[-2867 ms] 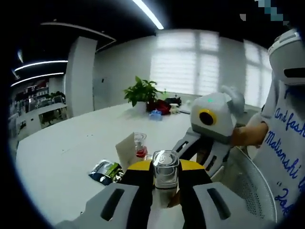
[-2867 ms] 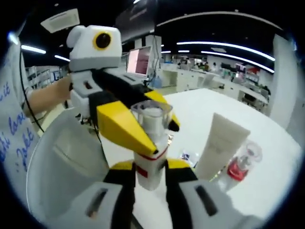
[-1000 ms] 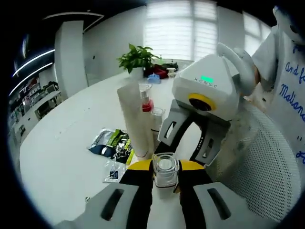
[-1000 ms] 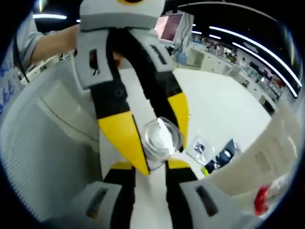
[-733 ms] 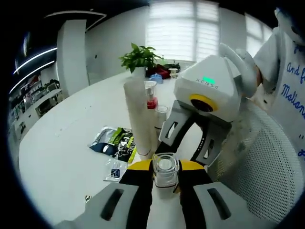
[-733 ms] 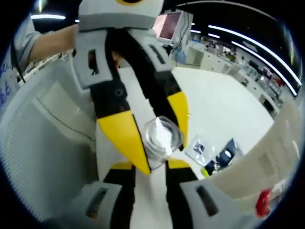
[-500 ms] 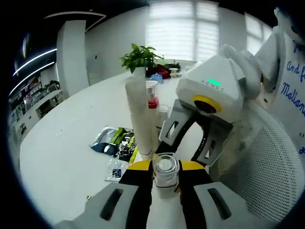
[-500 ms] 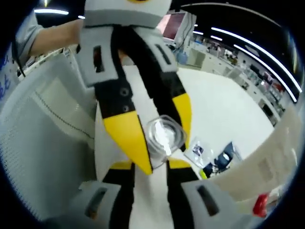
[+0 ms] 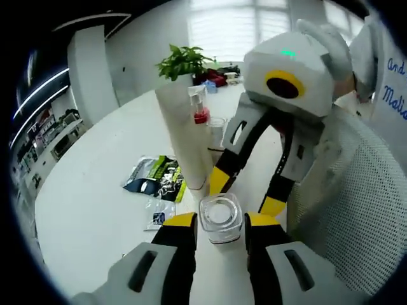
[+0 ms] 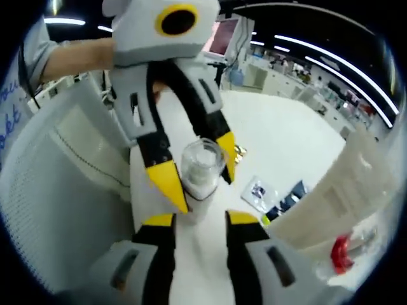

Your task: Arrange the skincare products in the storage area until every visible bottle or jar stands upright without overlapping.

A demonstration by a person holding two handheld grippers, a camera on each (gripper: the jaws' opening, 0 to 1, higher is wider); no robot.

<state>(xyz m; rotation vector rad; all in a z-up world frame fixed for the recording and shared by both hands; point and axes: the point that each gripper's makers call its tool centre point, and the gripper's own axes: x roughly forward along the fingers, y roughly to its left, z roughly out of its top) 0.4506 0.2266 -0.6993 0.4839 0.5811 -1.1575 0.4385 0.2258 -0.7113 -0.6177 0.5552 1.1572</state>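
A small bottle with a clear cap [image 9: 220, 219] stands upright on the white table, between the jaws of my left gripper [image 9: 220, 223], which sit slightly apart from its sides, open. In the right gripper view the same bottle [image 10: 201, 166] stands between the left gripper's yellow tips [image 10: 196, 168]. My right gripper [image 10: 200, 220] is open and holds nothing, a little short of the bottle. Its yellow tips [image 9: 247, 192] hang just beyond the bottle in the left gripper view. A tall white tube [image 9: 181, 136], a red-collared pump bottle [image 9: 200, 111] and a clear bottle [image 9: 216, 130] stand upright behind.
A white mesh basket [image 9: 343, 210] curves close along one side of the bottle, also seen as the mesh basket [image 10: 51, 190]. Flat sachets [image 9: 152, 179] lie on the table by the tube. A potted plant [image 9: 181, 63] stands far back. A person's sleeve [image 9: 394, 95] is near.
Both grippers have opened off the small bottle. The right gripper has drawn back from it, and the bottle now stands on the table on its own.
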